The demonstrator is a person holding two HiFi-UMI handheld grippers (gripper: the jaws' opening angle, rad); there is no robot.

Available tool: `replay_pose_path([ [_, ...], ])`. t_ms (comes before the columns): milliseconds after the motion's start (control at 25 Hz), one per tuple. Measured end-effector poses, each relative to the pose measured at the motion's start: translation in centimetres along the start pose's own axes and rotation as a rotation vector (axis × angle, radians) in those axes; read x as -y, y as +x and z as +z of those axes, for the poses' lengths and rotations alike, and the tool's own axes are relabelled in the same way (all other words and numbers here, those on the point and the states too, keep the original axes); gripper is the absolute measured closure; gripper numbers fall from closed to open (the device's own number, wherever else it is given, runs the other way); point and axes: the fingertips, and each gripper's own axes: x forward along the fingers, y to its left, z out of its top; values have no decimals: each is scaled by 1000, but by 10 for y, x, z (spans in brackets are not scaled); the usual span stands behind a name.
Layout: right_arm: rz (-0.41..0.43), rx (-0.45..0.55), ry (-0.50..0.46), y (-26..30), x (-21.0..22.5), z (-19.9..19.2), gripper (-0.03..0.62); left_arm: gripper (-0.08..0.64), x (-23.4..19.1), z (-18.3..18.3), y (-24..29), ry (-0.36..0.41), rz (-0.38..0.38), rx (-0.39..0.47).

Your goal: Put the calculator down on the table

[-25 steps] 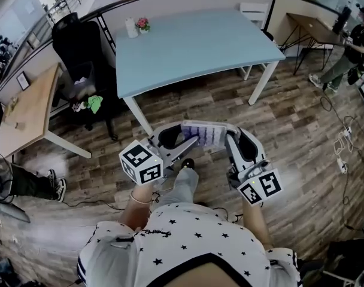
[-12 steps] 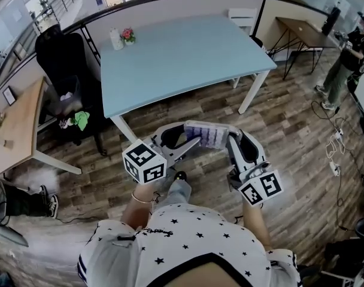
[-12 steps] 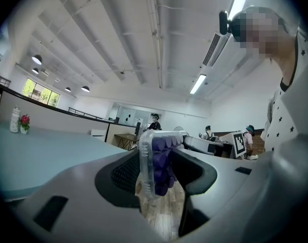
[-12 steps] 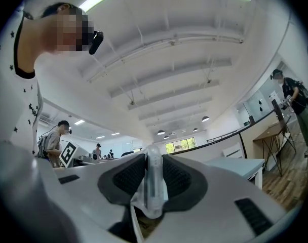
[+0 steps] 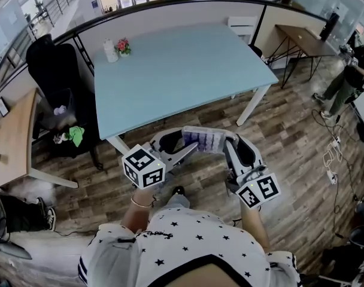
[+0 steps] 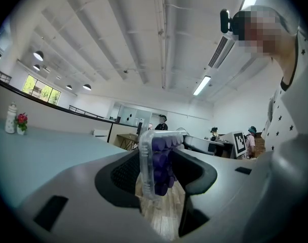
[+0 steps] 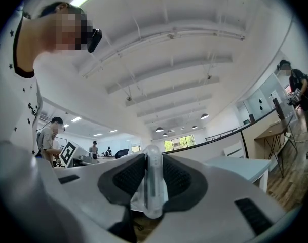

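The calculator [image 5: 206, 139], clear plastic with purple keys, hangs in the air between both grippers, just short of the near edge of the light blue table [image 5: 176, 70]. My left gripper [image 5: 189, 143] is shut on its left end; in the left gripper view the calculator [image 6: 156, 161] stands edge-on between the dark pads. My right gripper [image 5: 228, 143] is shut on its right end, and in the right gripper view the calculator [image 7: 153, 186] shows as a thin clear edge pinched between the pads. Both grippers point roughly level toward the table.
A white bottle [image 5: 110, 50] and a small flower pot [image 5: 123, 46] stand at the table's far left corner. A black office chair [image 5: 53, 76] is left of the table, a wooden desk [image 5: 11, 142] further left. Another desk [image 5: 305, 40] and a standing person [image 5: 349, 70] are at right.
The table has come nearer in the head view: both grippers, carrying the calculator together, have moved toward its near edge. The grip on both ends looks unchanged.
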Motion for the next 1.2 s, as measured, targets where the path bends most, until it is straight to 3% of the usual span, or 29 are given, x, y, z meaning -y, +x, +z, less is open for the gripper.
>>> replay_pose_path([
  [720,38,-41,3,135,23,-23,499,345,-133,24,2,-29,46,18],
  [1200,67,-67,7,173,25,-37,499,345,-169,23,-5,-52,84,28],
])
